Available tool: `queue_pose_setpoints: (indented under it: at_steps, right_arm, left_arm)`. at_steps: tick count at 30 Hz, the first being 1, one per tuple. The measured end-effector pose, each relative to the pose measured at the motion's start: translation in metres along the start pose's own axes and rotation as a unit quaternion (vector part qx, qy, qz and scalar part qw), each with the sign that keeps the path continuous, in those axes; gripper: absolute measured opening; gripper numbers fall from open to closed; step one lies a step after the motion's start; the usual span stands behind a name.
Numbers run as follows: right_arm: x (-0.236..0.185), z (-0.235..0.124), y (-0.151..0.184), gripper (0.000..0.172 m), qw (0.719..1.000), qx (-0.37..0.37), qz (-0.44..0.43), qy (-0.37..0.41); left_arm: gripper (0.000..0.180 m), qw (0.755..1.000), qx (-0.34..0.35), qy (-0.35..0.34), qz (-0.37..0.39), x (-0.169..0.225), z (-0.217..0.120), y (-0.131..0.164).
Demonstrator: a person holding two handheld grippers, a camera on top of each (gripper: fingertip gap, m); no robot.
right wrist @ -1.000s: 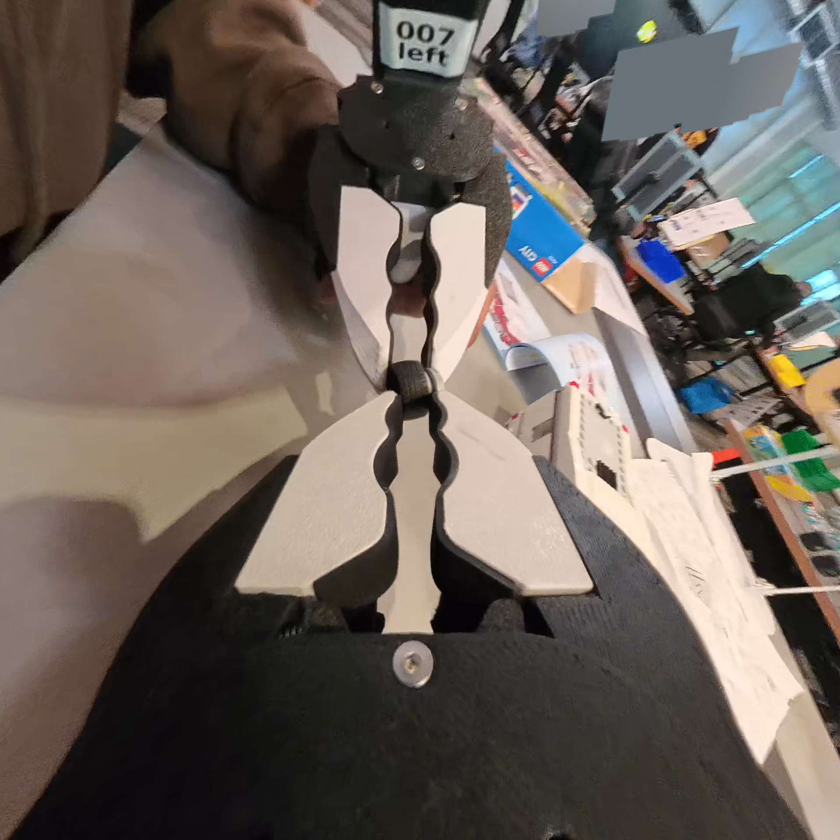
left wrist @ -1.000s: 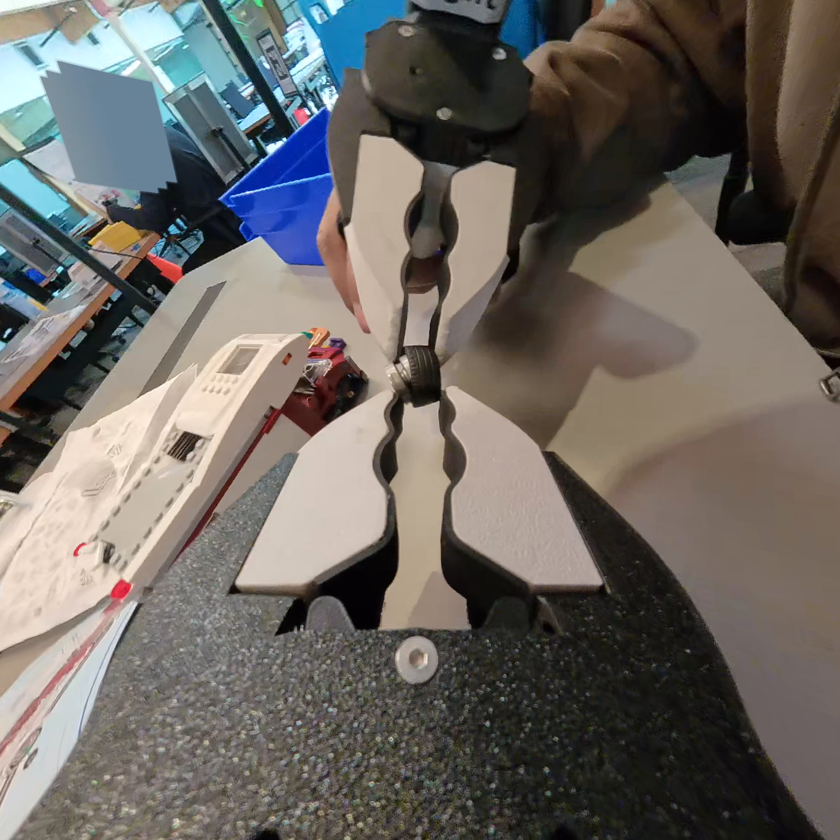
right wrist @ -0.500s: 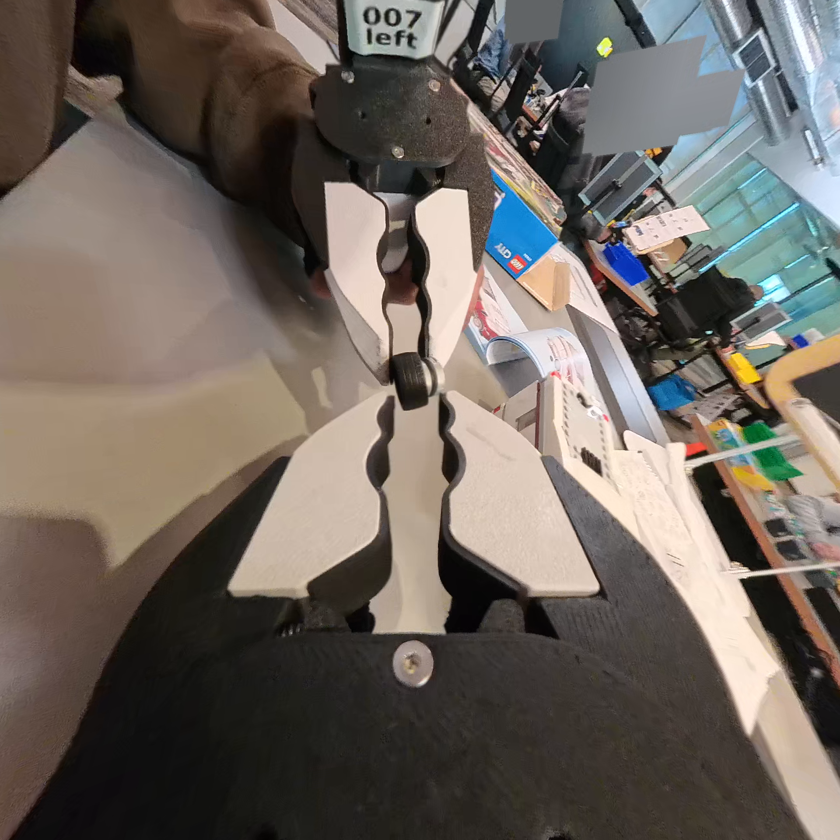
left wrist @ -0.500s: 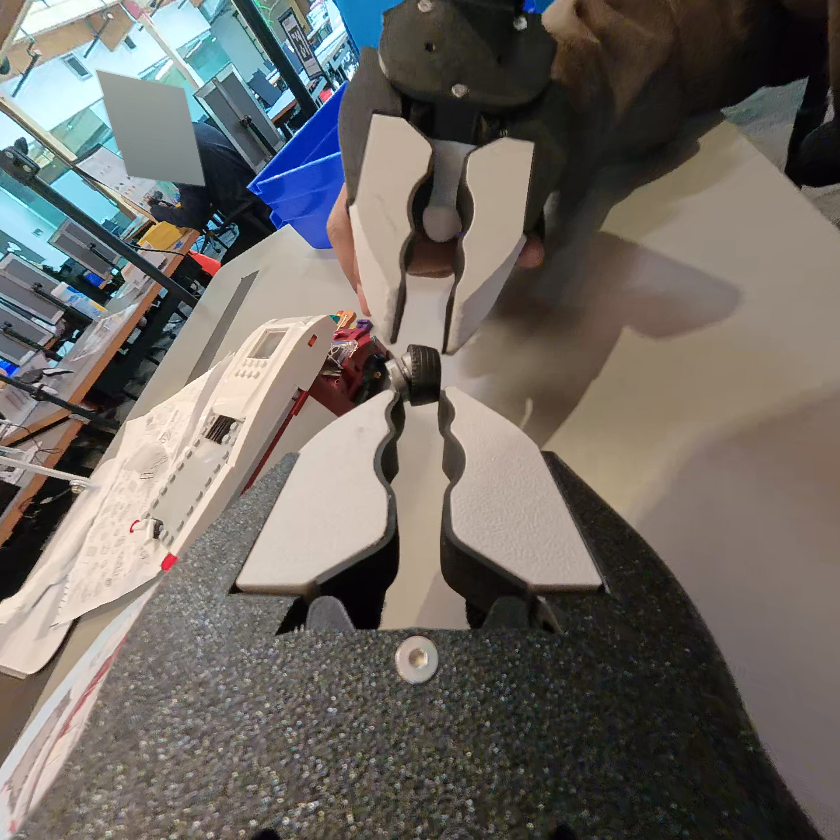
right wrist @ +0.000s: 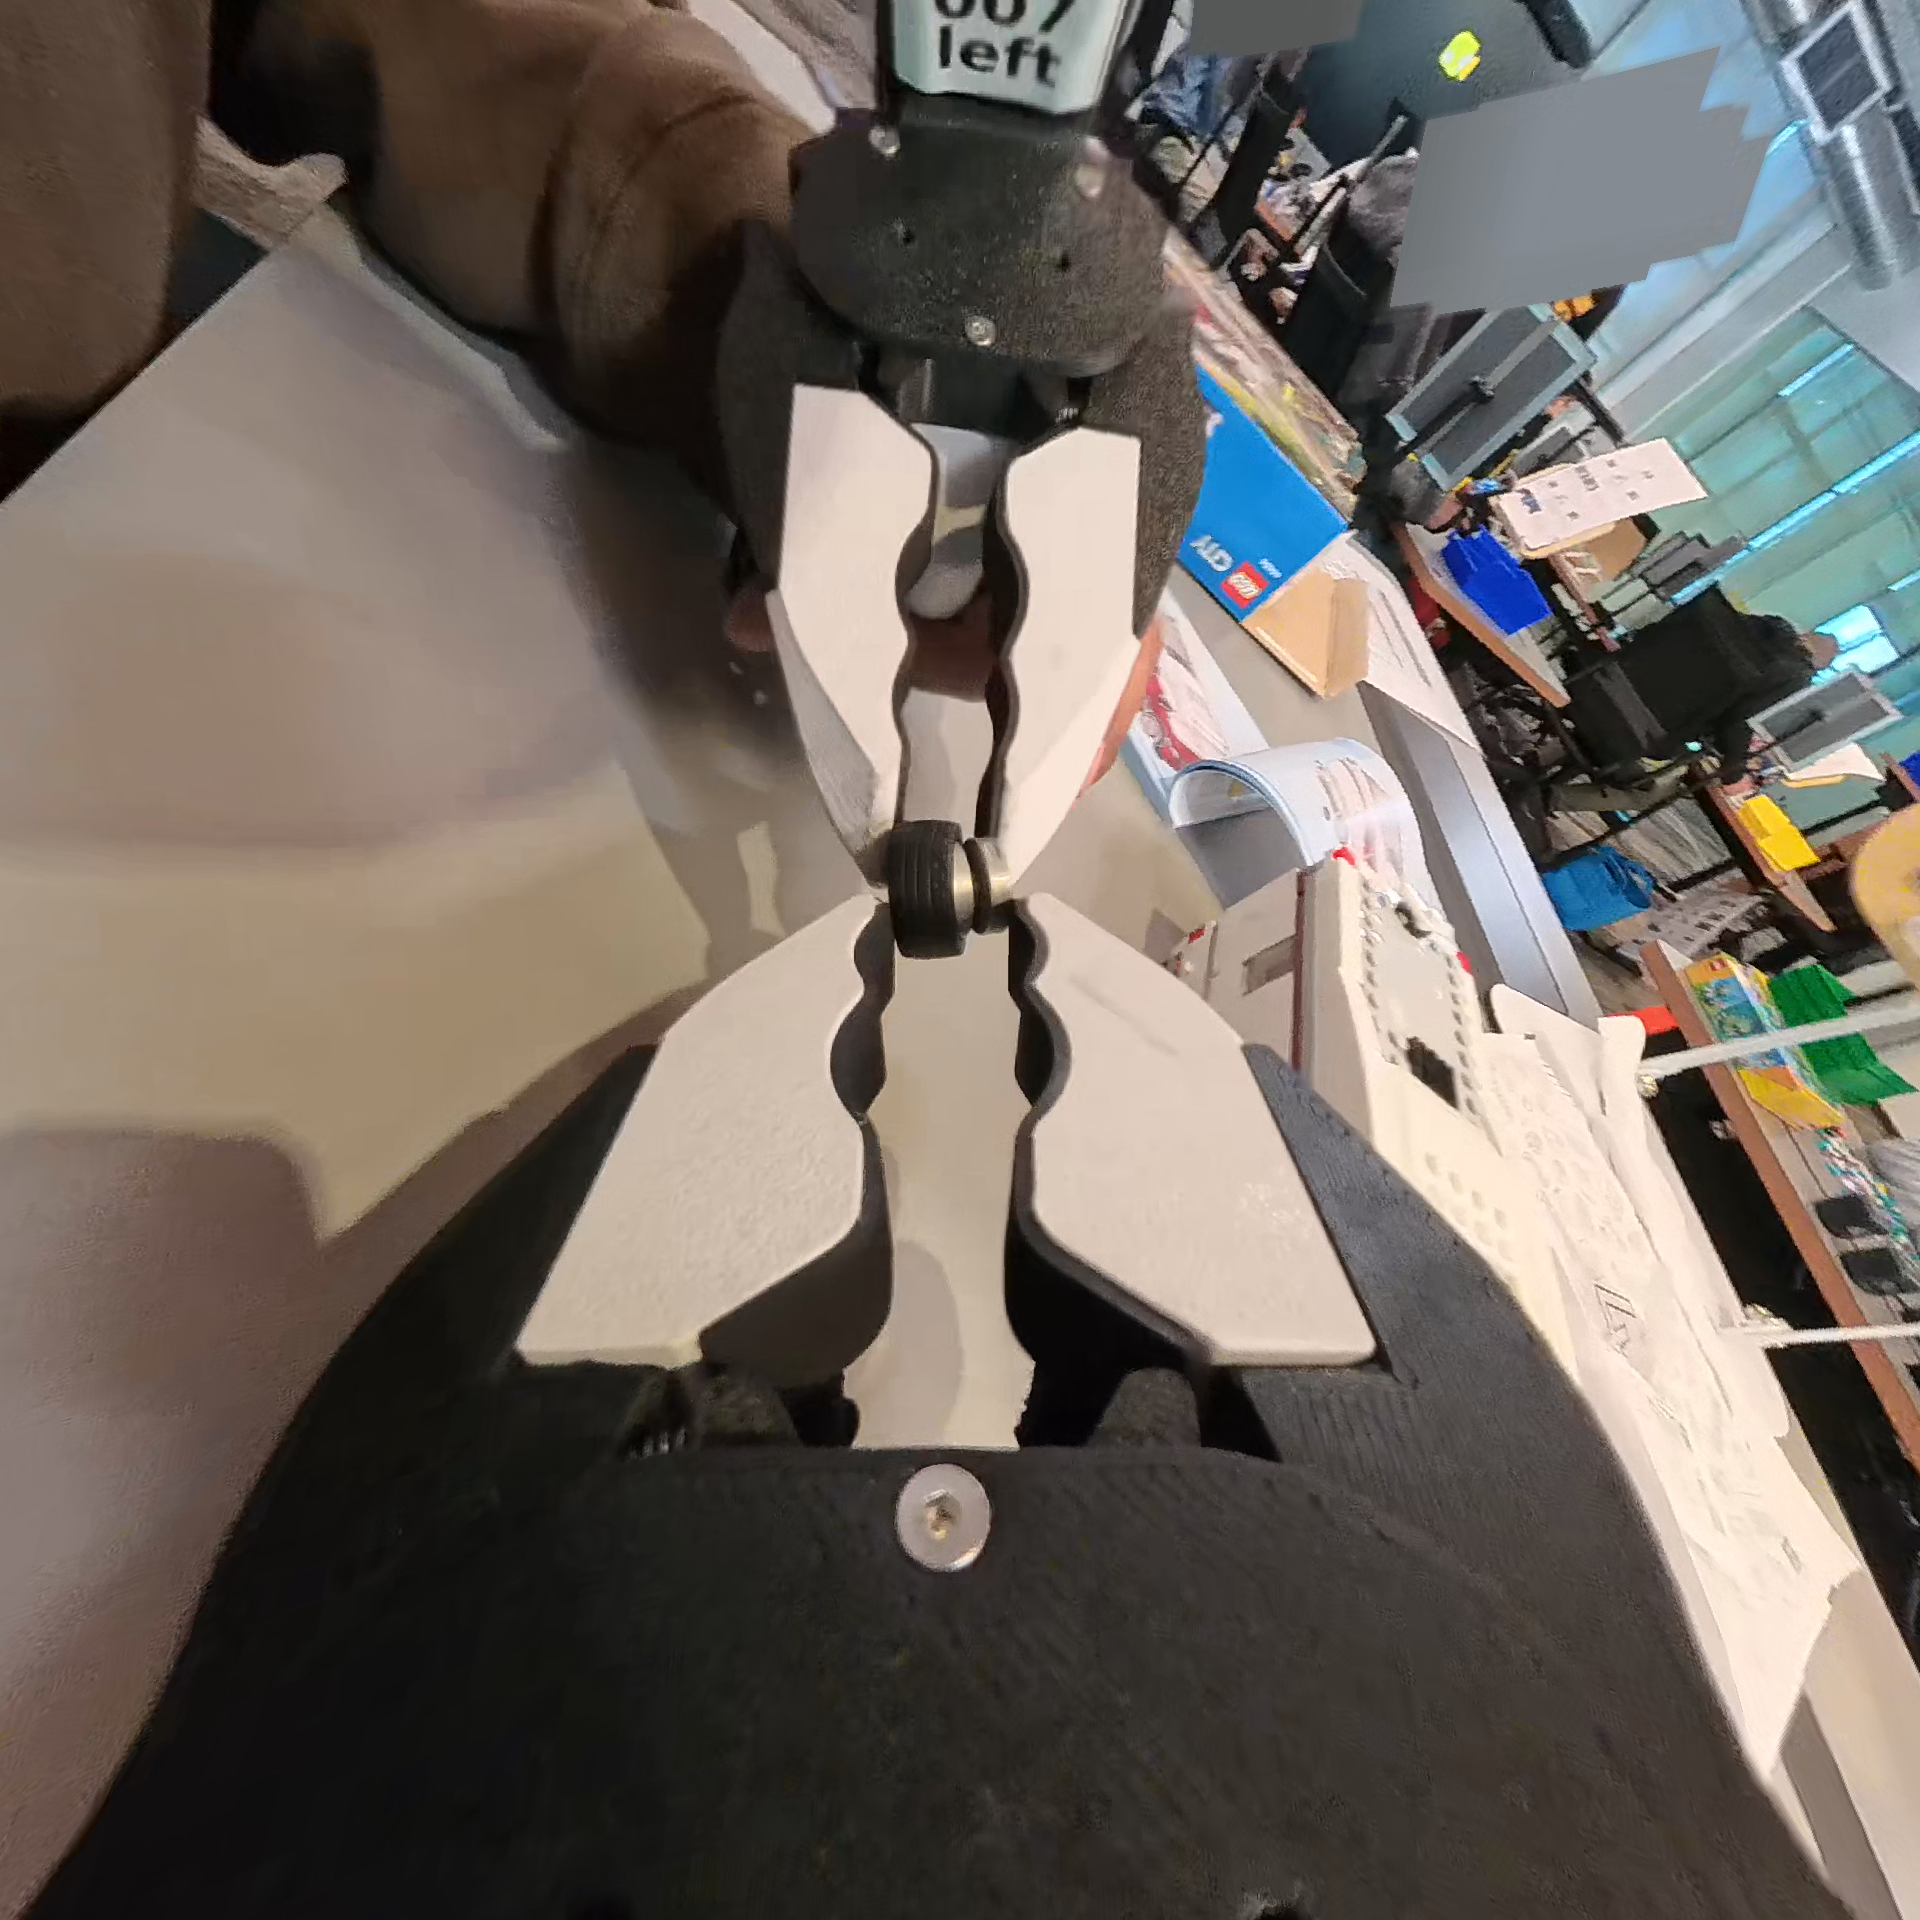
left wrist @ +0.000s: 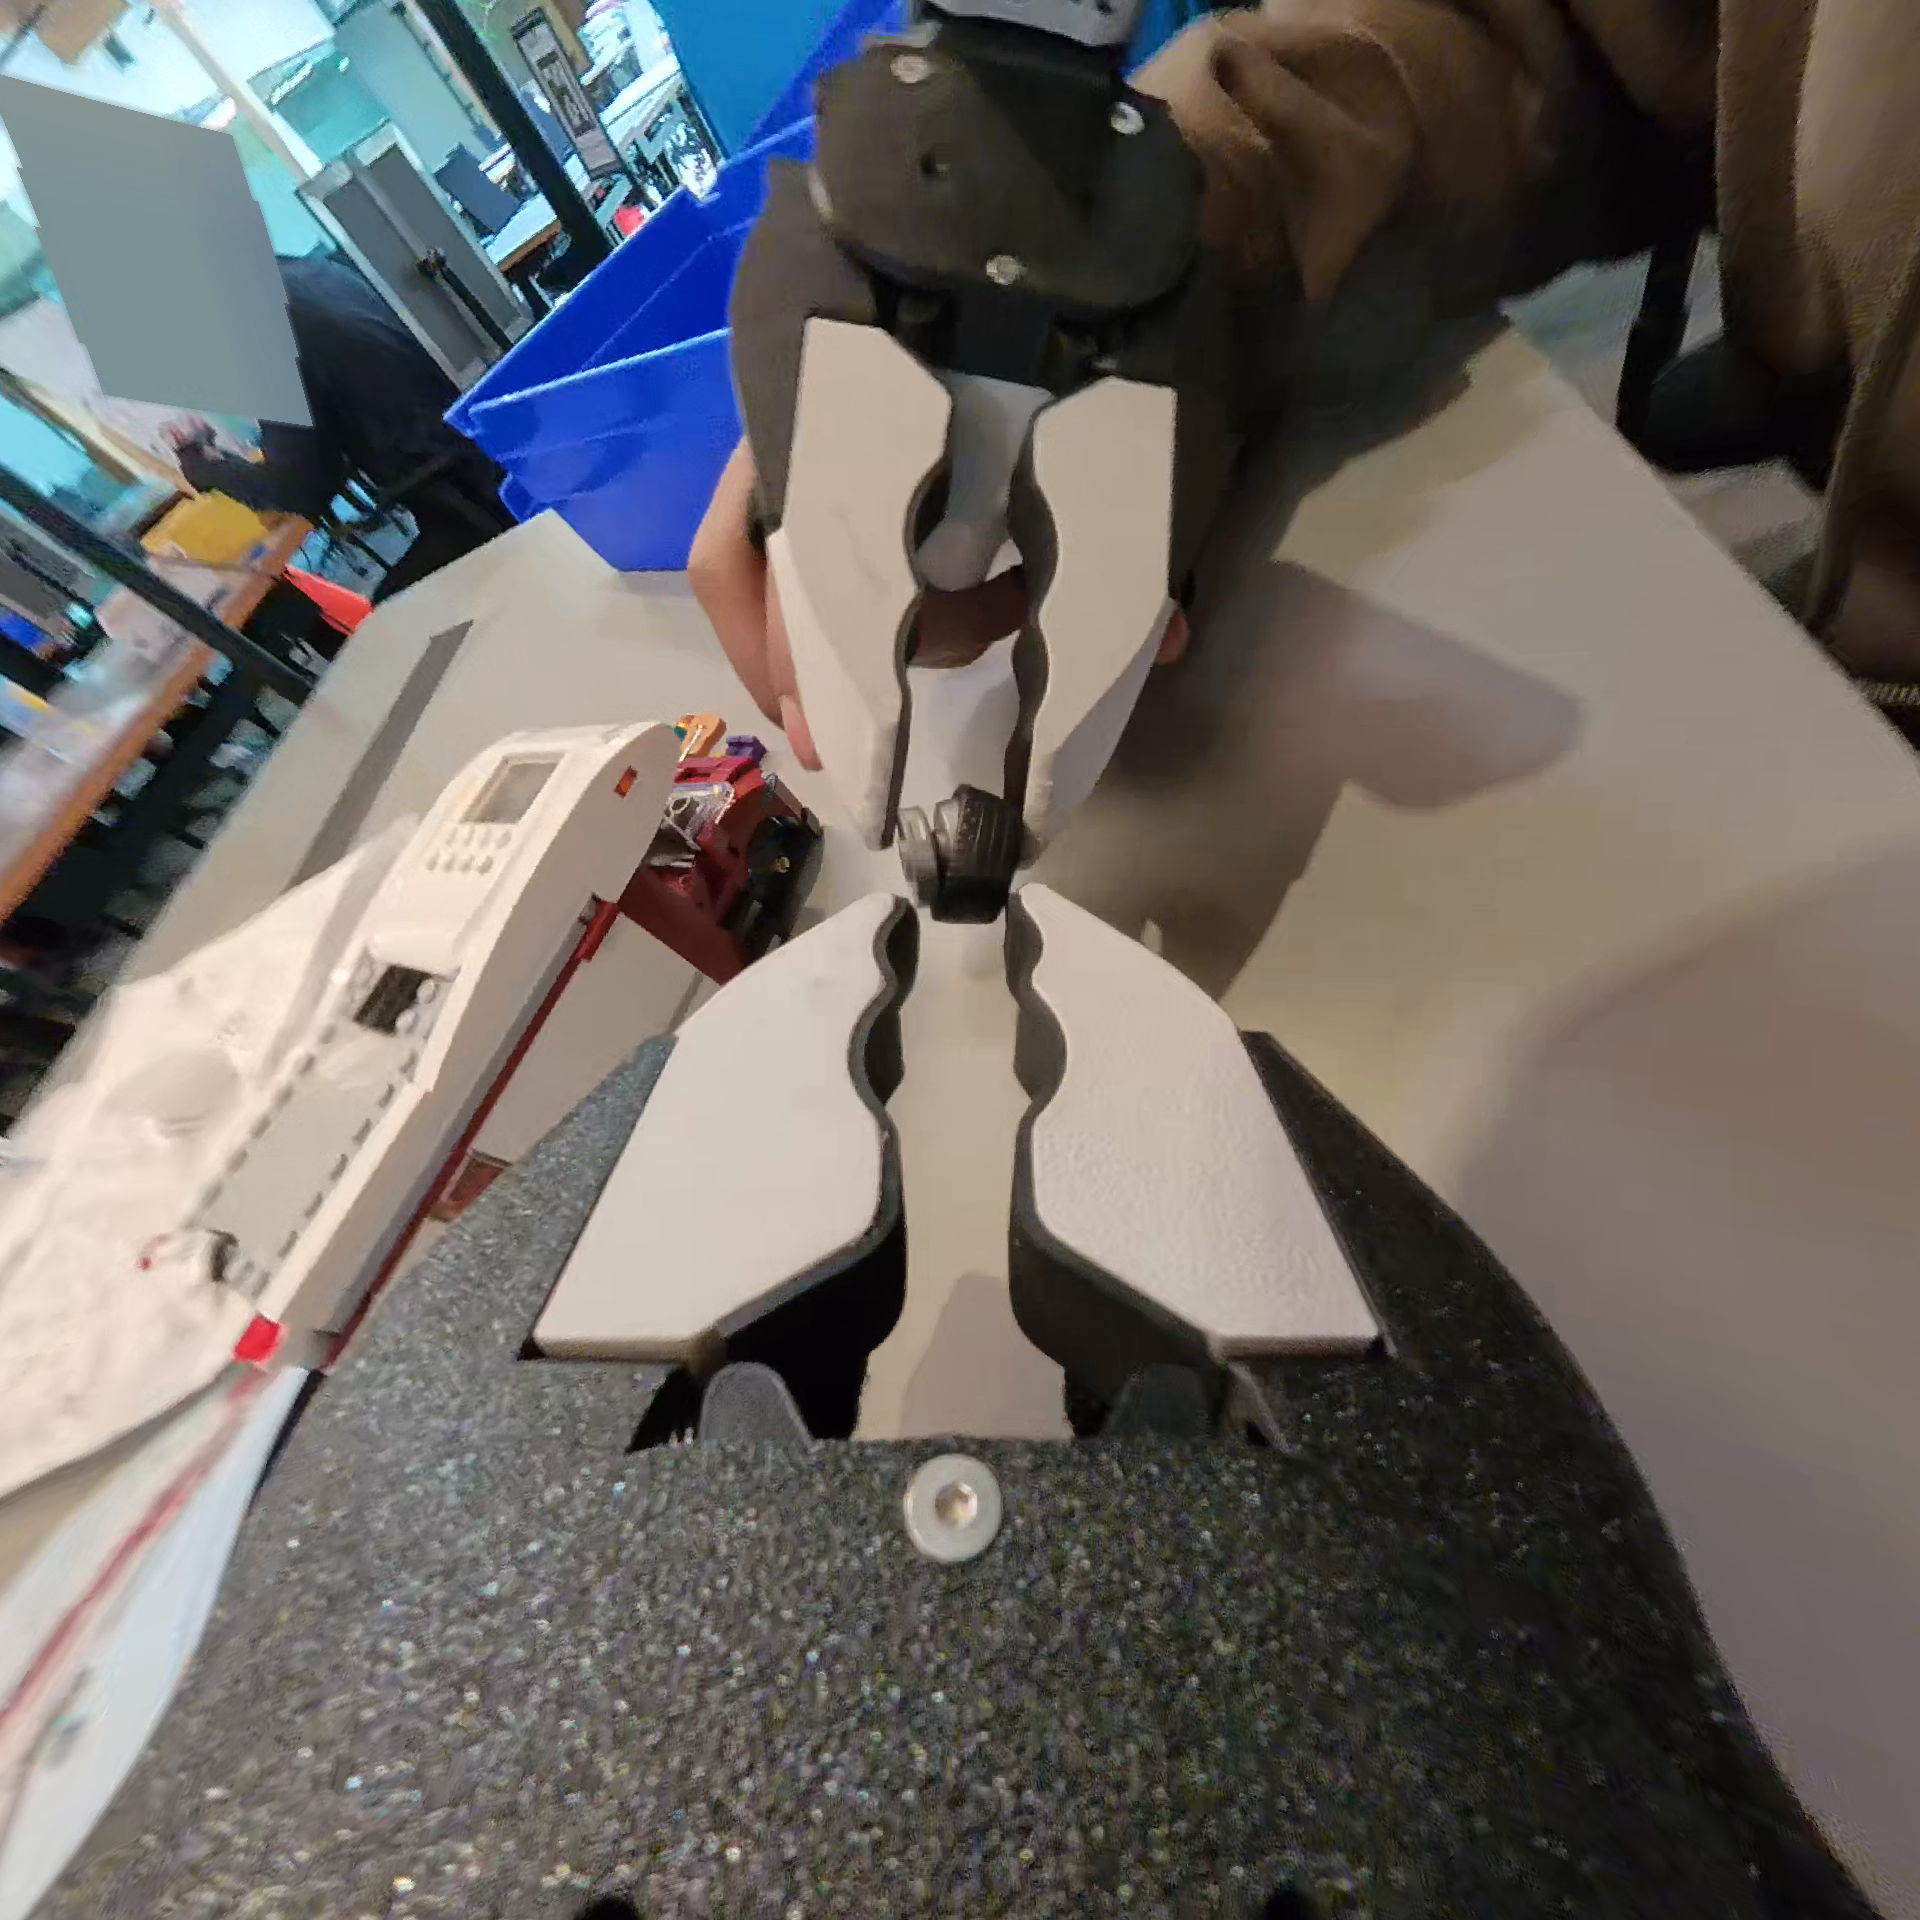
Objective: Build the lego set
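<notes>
A small black toy wheel with a grey hub [left wrist: 971,857] hangs above the grey table [left wrist: 1558,1039], between the two grippers, which meet tip to tip. My left gripper [left wrist: 961,909] is shut on it across its width. The right wrist view shows the left gripper [right wrist: 940,862] with one finger against the tyre and the other against the hub. My right gripper [right wrist: 954,912] is open, its fingertips standing just outside the wheel [right wrist: 930,883] on both sides. It also shows in the left wrist view [left wrist: 958,836], held by a hand in a brown sleeve.
A white brick-built model [left wrist: 499,935] with a dark red part [left wrist: 727,883] lies to the left on sheets of paper [left wrist: 94,1195]. Blue bins [left wrist: 623,416] stand behind. In the right wrist view a blue box [right wrist: 1257,520] and an open booklet [right wrist: 1278,790] lie beyond. Only a small space, under 4 cm, lies between the two pairs of fingers.
My right gripper was pinched on the wheel a second ago, then opened and now stands wider around it. My left gripper has kept hold of the wheel throughout.
</notes>
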State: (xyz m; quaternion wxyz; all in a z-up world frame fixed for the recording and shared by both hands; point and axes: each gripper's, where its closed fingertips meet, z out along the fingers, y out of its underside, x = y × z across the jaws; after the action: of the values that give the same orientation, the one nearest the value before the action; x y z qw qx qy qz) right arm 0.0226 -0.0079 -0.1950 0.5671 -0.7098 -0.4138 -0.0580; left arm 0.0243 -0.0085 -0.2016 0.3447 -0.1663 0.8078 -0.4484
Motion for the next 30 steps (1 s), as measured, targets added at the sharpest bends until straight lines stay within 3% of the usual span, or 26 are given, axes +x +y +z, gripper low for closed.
queue_pose_setpoints:
  at_steps: [5,9,12,17,24,30]
  right_arm:
    - [0.027,-0.003,0.000,0.020,0.996,-0.006,0.011,0.087]
    - [0.040,-0.001,-0.003,0.020,0.987,-0.003,0.029,0.155]
    - [0.048,0.001,-0.008,0.020,0.978,-0.005,0.034,0.205]
    - [0.053,0.003,-0.008,0.020,0.968,-0.012,0.031,0.248]
    - [0.050,0.006,-0.010,0.026,0.967,-0.017,-0.005,0.256]
    - [0.045,0.010,-0.009,0.025,0.968,-0.028,-0.027,0.250]
  left_arm:
    - [0.031,0.981,0.051,0.032,-0.182,-0.014,-0.004,-0.006]
    - [0.033,0.929,0.119,0.057,-0.345,-0.028,-0.006,-0.017]
    - [0.032,0.896,0.138,0.071,-0.415,-0.033,-0.004,-0.016]
    - [0.023,0.869,0.171,0.068,-0.459,-0.041,-0.008,-0.017]
    - [0.024,0.866,0.178,0.062,-0.463,-0.044,-0.010,-0.016]
    - [0.024,0.848,0.212,0.059,-0.483,-0.053,-0.018,-0.018]
